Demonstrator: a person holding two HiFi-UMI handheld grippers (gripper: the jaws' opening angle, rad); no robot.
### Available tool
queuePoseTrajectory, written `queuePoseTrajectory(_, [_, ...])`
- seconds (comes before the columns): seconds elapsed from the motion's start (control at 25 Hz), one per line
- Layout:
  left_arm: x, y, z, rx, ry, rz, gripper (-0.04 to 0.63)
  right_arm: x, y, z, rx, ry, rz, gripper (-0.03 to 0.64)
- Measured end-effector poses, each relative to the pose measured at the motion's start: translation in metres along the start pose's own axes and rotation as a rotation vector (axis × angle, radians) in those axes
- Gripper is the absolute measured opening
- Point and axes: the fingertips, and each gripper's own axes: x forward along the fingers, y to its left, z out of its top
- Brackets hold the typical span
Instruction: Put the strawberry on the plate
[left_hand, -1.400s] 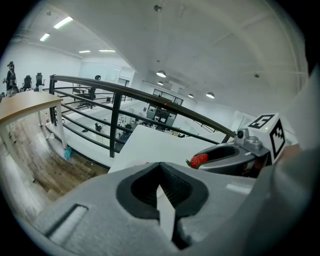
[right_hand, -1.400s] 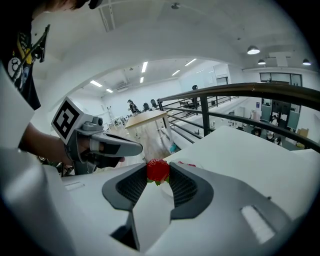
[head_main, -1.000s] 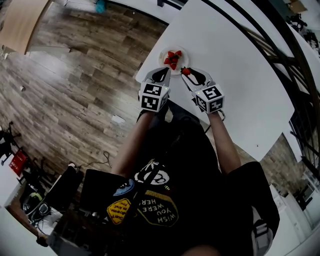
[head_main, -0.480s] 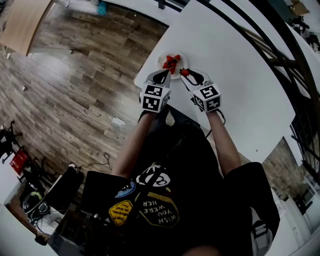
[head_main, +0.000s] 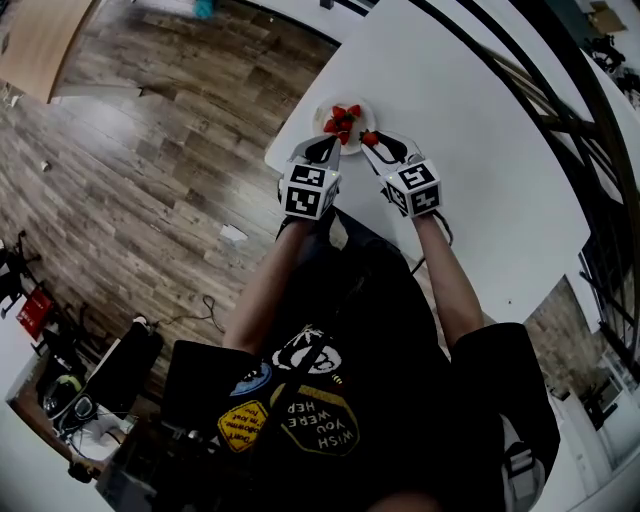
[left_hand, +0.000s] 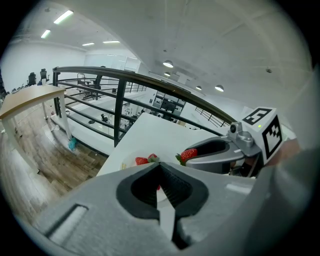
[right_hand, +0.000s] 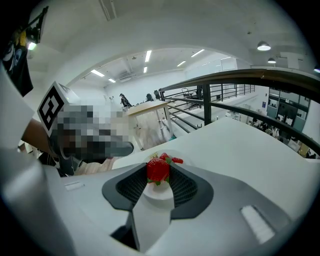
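Note:
A small white plate (head_main: 361, 105) near the table's left edge holds several red strawberries (head_main: 342, 118). My right gripper (head_main: 371, 141) is shut on another strawberry (head_main: 370, 138), held just over the plate's near right rim. In the right gripper view that strawberry (right_hand: 158, 170) sits pinched between the fingertips, with the plate (right_hand: 159, 193) below it and the other berries (right_hand: 171, 159) behind. My left gripper (head_main: 323, 150) hangs at the plate's near left side, its tips together and holding nothing. The left gripper view shows the plate (left_hand: 128, 162), its berries (left_hand: 142, 160) and the held strawberry (left_hand: 188, 154).
The white table (head_main: 480, 150) stretches away to the right and back. Its left edge (head_main: 288, 122) runs close beside the plate, with wood floor (head_main: 150, 150) below. A dark railing (left_hand: 120, 107) stands beyond the table's far side.
Both grippers have moved a little toward the plate and lower. The held strawberry now sits closer to the plate's rim. The grip is unchanged.

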Motion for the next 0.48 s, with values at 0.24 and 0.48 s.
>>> queuePoseTrajectory(0.24, [0.006, 0.013, -0.011, -0.012, 0.028, 0.022, 0.000, 0.011, -0.007, -0.011, -0.001, 0.022, 0.000, 0.138])
queuePoseTrajectory(0.48, [0.015, 0.021, -0.024, -0.026, 0.060, 0.029, 0.000, 0.017, -0.011, -0.014, -0.005, 0.044, -0.004, 0.138])
